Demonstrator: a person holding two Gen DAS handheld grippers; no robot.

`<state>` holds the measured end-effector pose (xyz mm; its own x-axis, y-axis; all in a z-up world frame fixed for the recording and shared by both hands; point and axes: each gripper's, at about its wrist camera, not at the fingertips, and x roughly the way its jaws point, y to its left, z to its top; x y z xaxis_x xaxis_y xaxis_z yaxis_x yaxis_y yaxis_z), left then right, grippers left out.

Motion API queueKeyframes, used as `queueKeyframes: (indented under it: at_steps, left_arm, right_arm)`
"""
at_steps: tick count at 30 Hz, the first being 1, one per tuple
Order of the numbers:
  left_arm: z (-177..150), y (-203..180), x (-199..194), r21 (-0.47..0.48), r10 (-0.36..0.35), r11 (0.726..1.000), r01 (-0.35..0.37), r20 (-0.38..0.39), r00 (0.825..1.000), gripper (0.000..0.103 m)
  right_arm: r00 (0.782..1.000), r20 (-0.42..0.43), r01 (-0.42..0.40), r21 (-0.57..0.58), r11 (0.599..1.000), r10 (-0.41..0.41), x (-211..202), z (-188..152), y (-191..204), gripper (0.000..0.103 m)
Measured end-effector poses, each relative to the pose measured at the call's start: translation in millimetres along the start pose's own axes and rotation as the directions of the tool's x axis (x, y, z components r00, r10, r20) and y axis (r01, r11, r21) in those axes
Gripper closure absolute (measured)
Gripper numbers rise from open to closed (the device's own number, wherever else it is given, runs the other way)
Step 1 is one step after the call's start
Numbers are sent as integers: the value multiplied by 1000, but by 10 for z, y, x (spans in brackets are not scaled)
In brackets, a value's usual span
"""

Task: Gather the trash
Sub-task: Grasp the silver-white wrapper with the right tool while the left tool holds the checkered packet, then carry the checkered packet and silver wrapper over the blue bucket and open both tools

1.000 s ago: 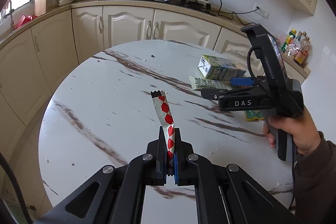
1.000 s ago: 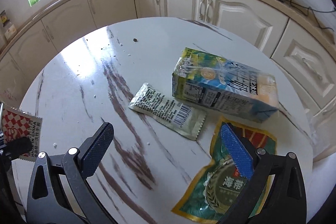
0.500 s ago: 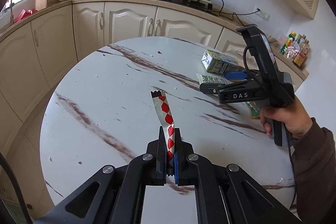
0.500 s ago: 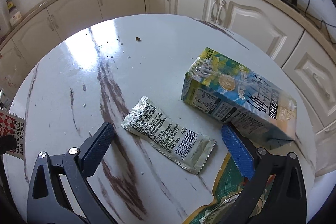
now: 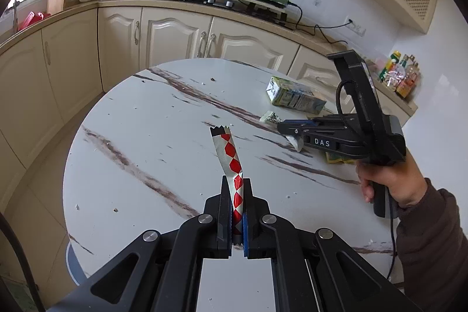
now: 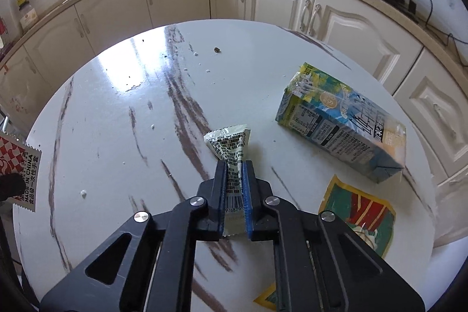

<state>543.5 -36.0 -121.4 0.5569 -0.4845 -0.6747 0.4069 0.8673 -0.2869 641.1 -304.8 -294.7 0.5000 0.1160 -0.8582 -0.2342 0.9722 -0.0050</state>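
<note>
A: Left gripper [image 5: 237, 195]?
B: Clamped on the red-checked wrapper [image 5: 231, 157], held above the round table [image 5: 146, 142].
A: Right gripper [image 6: 235, 183]?
B: Jaws just closed, now pinching the white sachet [image 6: 231, 145]. Carton [image 6: 339, 122] far right; green packet [image 6: 359, 212] flat, near right.

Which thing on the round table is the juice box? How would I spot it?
Find the round marble table. On its right side, beyond the flat green and red packet, lies the juice carton. It is the only boxy thing there; the other trash is flat wrappers.
</note>
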Motion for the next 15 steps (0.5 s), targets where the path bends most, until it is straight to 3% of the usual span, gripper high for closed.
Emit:
queueKeyframes:
  at_steps: [8,15]
  left_arm:
    - [-174,85,-566,-19,-21,1000,23,65,998,102]
    - [-609,510,-1296,-86,29,996,-18,127,991,102]
  right_arm:
    - [990,93,-108,-6,994,108,-501,-115,516,95]
    - [951,183,-235,-87,968,247,-999,-48,1511,95]
